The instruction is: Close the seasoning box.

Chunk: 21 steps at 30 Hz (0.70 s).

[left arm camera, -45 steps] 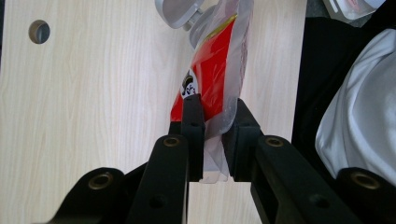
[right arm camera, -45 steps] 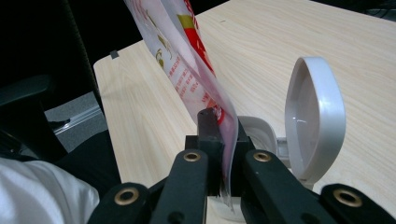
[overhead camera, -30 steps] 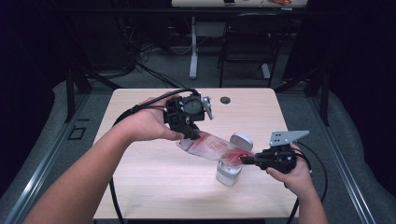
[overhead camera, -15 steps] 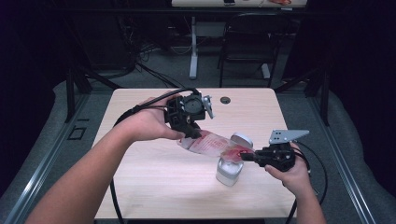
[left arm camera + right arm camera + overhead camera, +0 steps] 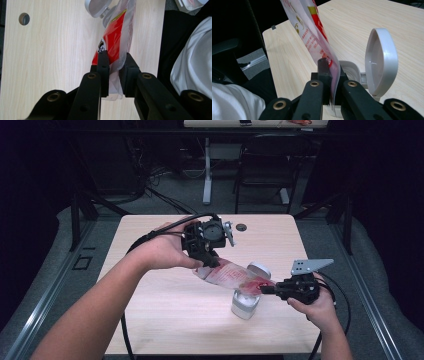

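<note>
a white jar (image 5: 245, 304) stands on the tabletop (image 5: 165, 320), its hinged lid (image 5: 259, 269) flipped up. above the jar a red-printed pouch (image 5: 231, 275) slants, long axis running up and away leftward. right tongs (image 5: 264, 289) pinch its low end over the jar; left tongs (image 5: 210, 262) pinch its high end.

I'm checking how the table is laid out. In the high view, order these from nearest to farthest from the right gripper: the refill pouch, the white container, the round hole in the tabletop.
1. Refill pouch: clamped in the right gripper, stretching up-left.
2. White container: just left of the gripper, below the pouch, lid open.
3. Round hole: far side of the table, behind.
</note>
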Motion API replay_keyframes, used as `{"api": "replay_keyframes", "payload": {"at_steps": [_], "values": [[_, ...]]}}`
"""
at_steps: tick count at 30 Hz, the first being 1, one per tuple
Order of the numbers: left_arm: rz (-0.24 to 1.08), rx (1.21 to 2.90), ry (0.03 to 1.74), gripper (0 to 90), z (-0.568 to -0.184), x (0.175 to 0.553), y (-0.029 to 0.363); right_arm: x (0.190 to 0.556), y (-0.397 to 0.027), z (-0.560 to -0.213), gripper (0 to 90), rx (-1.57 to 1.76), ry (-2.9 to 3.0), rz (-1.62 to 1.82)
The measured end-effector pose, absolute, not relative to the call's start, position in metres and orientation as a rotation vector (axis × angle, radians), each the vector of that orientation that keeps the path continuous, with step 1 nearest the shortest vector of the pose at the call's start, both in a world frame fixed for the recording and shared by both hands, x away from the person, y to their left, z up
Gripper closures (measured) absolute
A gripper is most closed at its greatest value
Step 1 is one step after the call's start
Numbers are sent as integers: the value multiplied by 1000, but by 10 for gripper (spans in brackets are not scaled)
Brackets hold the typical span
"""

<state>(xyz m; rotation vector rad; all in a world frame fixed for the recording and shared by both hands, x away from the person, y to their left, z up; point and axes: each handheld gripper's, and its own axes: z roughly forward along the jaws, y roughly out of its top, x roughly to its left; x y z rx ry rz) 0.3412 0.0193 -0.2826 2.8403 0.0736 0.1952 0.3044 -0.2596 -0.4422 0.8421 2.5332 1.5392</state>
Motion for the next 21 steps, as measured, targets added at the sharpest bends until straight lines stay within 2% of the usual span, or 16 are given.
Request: {"api": "replay_keyframes", "payload": {"at_steps": [21], "values": [[196, 2832, 67, 799, -282, 340, 20, 307, -252, -448, 891, 873, 2495, 1510]]}}
